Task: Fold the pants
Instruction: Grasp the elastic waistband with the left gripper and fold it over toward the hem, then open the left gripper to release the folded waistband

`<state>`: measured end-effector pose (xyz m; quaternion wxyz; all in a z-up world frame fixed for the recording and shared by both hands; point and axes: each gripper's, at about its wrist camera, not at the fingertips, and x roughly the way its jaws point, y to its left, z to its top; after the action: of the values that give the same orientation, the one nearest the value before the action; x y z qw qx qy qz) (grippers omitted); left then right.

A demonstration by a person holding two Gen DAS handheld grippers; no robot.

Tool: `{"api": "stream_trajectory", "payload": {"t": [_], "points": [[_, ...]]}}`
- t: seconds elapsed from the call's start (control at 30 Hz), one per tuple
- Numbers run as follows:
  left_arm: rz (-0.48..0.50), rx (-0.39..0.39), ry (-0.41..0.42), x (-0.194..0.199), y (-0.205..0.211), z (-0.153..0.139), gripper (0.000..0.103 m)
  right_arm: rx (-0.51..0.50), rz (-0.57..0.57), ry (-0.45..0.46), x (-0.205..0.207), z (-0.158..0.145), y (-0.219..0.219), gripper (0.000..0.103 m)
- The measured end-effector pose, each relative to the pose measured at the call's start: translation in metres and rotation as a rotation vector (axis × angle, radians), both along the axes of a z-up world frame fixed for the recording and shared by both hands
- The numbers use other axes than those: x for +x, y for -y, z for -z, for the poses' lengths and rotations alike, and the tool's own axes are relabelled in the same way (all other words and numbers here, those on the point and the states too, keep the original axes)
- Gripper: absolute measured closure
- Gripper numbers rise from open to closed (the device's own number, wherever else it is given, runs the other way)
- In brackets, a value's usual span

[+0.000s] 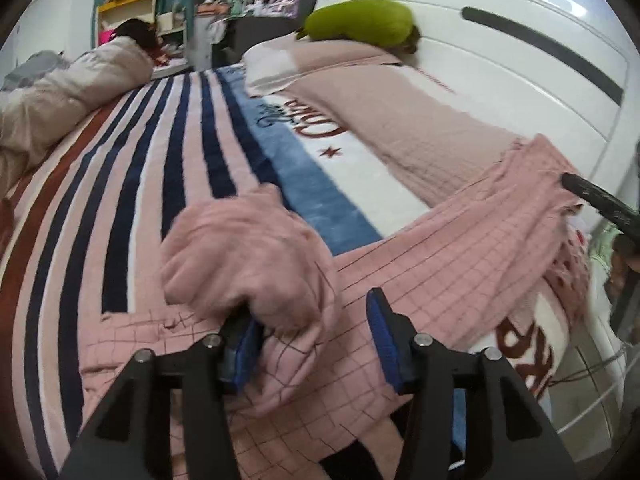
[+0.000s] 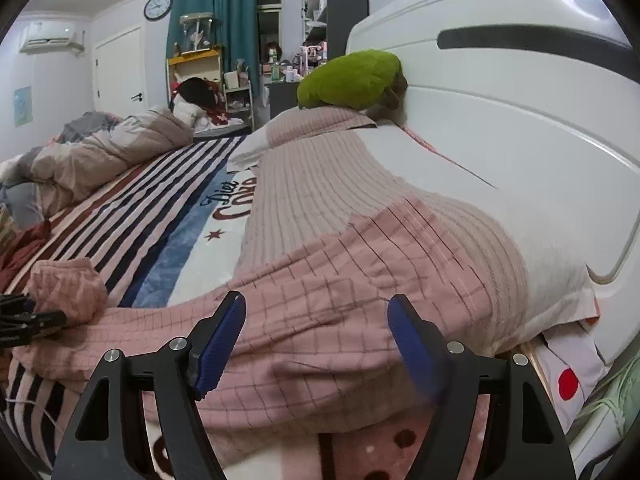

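Note:
Pink checked pants (image 1: pixel 440 248) lie across the striped bed; they also show in the right wrist view (image 2: pixel 340 304), stretching from the left up onto a pillow. My left gripper (image 1: pixel 316 344) is open, with a bunched fold of the pants (image 1: pixel 248 248) draped over its left finger and lying between the jaws. My right gripper (image 2: pixel 316 340) is open just above the pants' middle, holding nothing. The left gripper's black frame (image 2: pixel 28 320) shows at the left edge of the right wrist view, next to the bunched end (image 2: pixel 68 288).
A striped blanket (image 1: pixel 160 168) covers the bed. A ribbed pink pillow (image 2: pixel 320 184) lies along the white headboard (image 2: pixel 520 120), with a green cushion (image 2: pixel 352 80) on it. A rumpled beige duvet (image 2: pixel 112 152) sits far left. The right gripper's finger (image 1: pixel 596 200) shows at the right of the left wrist view.

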<state>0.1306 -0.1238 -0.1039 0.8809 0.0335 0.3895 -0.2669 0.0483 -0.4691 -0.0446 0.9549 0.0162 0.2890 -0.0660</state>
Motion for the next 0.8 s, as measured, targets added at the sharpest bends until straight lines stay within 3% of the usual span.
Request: {"api": "stream_trajectory", "payload": {"t": [0.13, 0.27, 0.5, 0.8], "points": [[0.065, -0.062, 0.065, -0.015, -0.002, -0.020, 0.055, -0.010, -0.025, 0.017, 0.003, -0.004, -0.013, 0.029], [0.044, -0.058, 0.121, -0.019, -0.006, -0.037, 0.055, -0.001, -0.053, 0.027, 0.006, -0.008, -0.026, 0.029], [-0.104, -0.040, 0.172, -0.015, -0.052, -0.051, 0.051, 0.018, -0.132, 0.023, 0.010, -0.013, -0.062, 0.029], [-0.268, -0.032, 0.163, -0.015, -0.130, -0.039, 0.047, 0.137, -0.354, -0.074, 0.032, 0.016, -0.151, 0.028]]}}
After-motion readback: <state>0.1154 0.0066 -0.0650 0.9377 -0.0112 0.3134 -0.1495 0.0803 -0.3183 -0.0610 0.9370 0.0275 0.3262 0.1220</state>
